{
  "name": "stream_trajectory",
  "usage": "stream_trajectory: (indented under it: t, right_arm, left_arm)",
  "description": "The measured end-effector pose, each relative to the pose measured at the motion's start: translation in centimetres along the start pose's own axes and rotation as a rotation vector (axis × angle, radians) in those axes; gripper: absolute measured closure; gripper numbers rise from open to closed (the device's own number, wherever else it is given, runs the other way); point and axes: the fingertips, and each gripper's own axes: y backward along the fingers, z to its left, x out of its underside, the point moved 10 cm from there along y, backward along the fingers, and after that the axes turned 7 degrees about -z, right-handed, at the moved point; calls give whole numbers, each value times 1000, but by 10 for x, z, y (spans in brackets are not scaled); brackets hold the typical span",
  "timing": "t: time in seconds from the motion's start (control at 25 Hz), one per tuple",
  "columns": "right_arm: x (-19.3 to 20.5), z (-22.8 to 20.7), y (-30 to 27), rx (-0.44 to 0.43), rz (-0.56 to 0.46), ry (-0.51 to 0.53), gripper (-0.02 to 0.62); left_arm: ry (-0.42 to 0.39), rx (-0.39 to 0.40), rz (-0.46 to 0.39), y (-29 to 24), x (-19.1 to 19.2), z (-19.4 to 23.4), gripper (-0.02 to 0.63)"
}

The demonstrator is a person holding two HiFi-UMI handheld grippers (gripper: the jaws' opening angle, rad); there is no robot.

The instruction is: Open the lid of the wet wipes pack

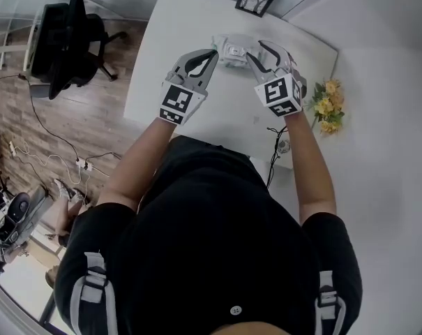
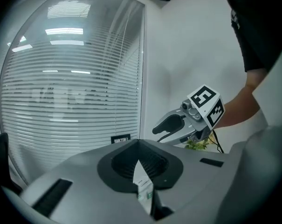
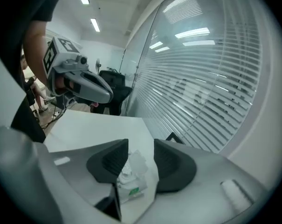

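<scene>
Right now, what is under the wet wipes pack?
Only white table shows around the pack; the spot directly beneath is covered by the pack, the left gripper and the right gripper.

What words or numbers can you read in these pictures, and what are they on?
No text here can be read.
Wipes pack: green and dark print, too blurred to read.
Little black sign below the window blinds: white letters, too small to read.
Patterned cube: black and white squares only, no words.
</scene>
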Motion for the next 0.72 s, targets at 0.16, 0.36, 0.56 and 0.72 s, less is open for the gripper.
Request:
stream_trajectory:
  t: [0.16, 0.36, 0.56, 0.72]
  right_arm:
    - [-30, 7, 37, 7, -151, -100, 445]
    - [-66, 12, 77, 13, -336, -199, 499]
    - [-91, 4, 111, 72, -482, -236, 567]
    - [-95, -5, 129, 100, -479, -242, 584]
  left_arm:
    - [-36, 47, -67, 11, -34, -14, 600]
    - [-48, 99, -147, 22, -74, -30, 600]
    - [-61, 138, -210, 26, -102, -43, 600]
    - [-68, 151, -247, 26, -119, -49, 600]
